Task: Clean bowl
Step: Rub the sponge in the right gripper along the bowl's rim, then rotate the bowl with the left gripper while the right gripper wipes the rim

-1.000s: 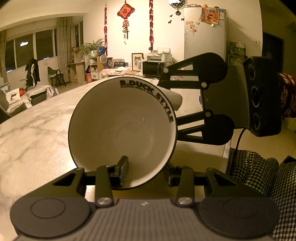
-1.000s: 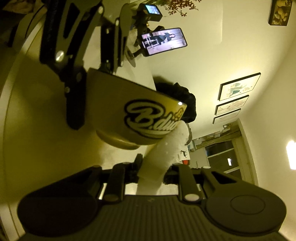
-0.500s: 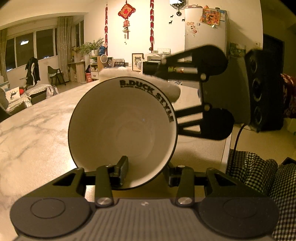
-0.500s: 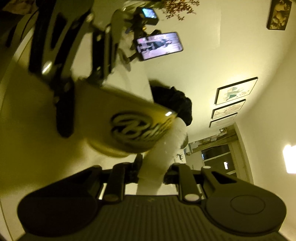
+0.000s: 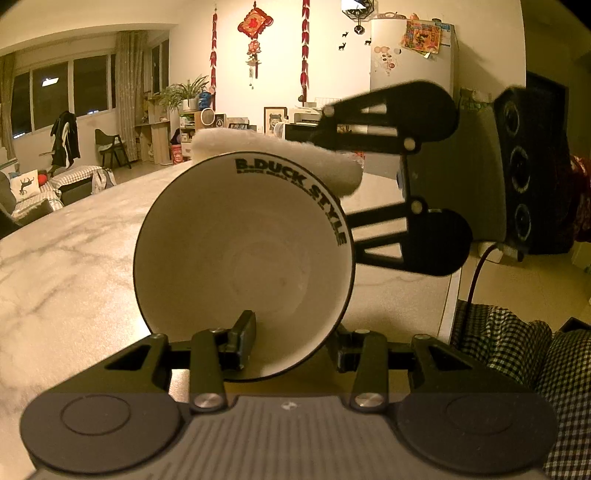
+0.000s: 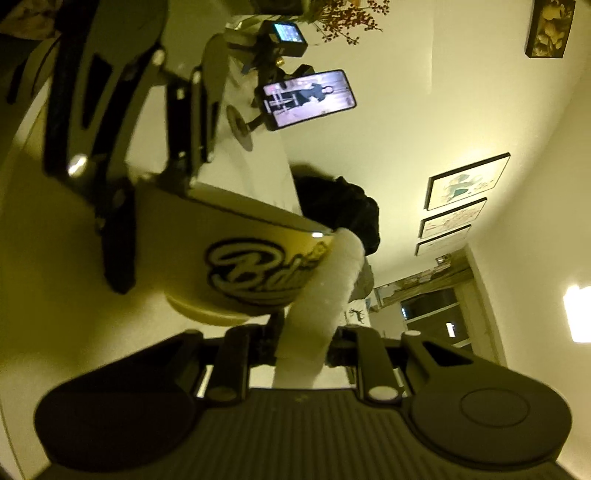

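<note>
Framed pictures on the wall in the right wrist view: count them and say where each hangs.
4: three stacked framed pictures, top, middle, bottom, right of the bowl; a fourth picture in the upper right corner. Others may lie outside the view.

A white bowl (image 5: pixel 243 266) with a black rim, tipped on its side, mouth toward the left wrist camera, "B.DUCK STYLE" printed inside from 12 to 3 o'clock. A white sponge (image 5: pixel 273 158) lies across its outer rim at 12 to 2 o'clock.
</note>
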The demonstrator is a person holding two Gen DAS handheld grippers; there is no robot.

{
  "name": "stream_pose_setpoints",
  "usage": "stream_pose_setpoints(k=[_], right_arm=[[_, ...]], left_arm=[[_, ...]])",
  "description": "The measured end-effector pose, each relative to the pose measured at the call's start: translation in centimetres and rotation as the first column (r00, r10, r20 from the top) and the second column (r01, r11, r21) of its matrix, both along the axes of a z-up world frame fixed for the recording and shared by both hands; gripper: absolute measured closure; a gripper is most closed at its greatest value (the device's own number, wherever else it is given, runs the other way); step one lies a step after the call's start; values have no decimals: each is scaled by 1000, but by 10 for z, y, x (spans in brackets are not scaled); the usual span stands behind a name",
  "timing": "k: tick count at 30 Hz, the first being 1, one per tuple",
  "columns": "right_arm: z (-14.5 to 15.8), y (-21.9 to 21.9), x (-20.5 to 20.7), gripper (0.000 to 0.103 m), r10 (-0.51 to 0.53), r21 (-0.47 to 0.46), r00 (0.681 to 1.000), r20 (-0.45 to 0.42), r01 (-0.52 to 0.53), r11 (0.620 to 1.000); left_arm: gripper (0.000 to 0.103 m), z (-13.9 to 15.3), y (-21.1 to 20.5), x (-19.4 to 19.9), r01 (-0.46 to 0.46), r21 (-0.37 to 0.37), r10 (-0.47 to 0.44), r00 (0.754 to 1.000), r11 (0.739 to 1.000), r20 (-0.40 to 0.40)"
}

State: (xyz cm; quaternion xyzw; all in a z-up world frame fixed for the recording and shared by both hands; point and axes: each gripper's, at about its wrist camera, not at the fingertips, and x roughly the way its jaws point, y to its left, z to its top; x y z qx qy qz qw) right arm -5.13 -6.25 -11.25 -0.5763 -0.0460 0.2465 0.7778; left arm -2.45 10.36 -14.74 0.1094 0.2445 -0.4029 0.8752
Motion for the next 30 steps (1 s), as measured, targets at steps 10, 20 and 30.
stream_pose_setpoints(k=[10,20,30], right_arm=[[-17,-7,3,82,-27,-25,998,-49,26,999],[-15,-4,3,82,-17,-37,999,-47,15,999],[-7,-6,-9,82,1,-12,1000,-13,-1,1000]], left_arm=[[61,0,0,-1,2,7,-3,1000,1000,4],[63,21,1,10,45,8,-45,997,999,64],[83,3,7,5,113,114,-119,991,987,54]])
